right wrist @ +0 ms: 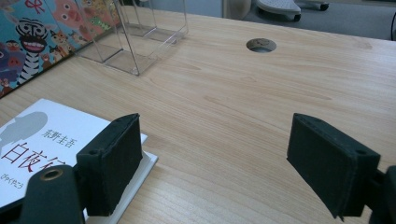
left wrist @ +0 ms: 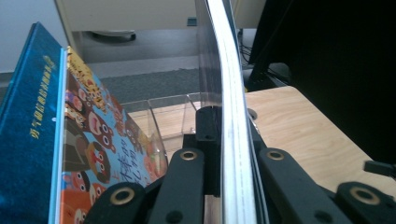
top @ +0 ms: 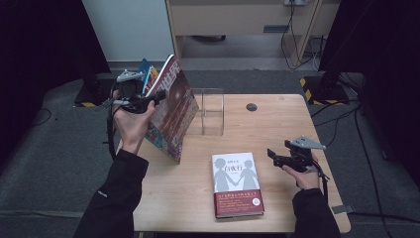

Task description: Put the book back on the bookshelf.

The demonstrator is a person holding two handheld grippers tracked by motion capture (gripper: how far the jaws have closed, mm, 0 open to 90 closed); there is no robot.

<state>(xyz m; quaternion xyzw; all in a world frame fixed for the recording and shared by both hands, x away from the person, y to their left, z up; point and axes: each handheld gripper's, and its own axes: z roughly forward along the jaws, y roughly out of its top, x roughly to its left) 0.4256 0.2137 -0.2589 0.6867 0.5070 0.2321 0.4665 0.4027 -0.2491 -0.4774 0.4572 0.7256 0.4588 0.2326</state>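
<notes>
I had the left gripper (top: 157, 97) closed on the top edge of a thin picture book (top: 171, 111), which stood tilted on the left part of the wooden table (top: 277, 129), its lower edge resting on the wood. In the left gripper view the page block (left wrist: 232, 140) ran straight up between the two black jaws, so the grip was edge-on and firm. A blue hardback (left wrist: 28, 130) and a cartoon-covered book (left wrist: 100, 140) leaned just to the left of it.

The relation that mattered to me was this: the clear acrylic book stand (top: 210, 111) stood just to the right of the held book, a little farther from me. The long side of the book lay roughly parallel with the slots of the stand. I judged that the left hand, much the nearer one, needed only a short move to the right and a straightening of the book to upright.

The right gripper (top: 271, 156) hung open at the near right, nothing between its jaws. The white novel (top: 236, 183) lay flat just to its left, with its long axis running near to far.
</notes>
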